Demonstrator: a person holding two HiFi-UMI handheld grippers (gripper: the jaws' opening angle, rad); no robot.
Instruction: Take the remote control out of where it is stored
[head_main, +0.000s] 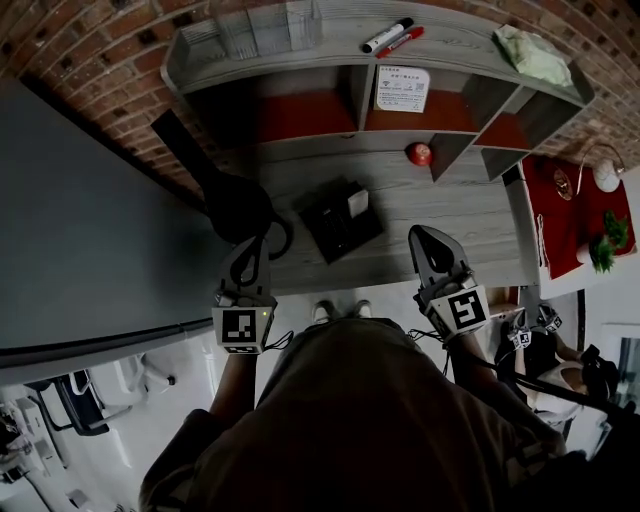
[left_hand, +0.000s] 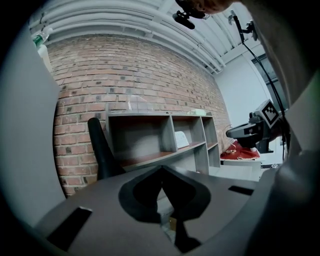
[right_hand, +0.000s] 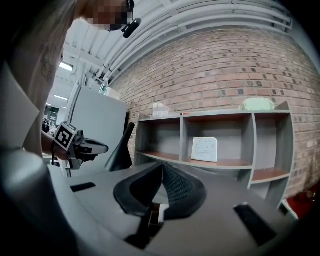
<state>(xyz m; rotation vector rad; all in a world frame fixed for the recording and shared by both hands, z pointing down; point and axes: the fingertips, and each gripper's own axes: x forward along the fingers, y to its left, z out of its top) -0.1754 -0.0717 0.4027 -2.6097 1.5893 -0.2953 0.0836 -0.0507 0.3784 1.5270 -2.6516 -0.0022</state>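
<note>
Approach stage: L gripper & R gripper were both clenched, empty, short of dark box; next move probably needed jaws opened.

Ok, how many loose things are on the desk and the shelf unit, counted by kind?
Markers: 2 (black, red)
Green cloth: 1
White card: 1
Red round thing: 1
Black box: 1
Clear holder: 1
Total: 7
</note>
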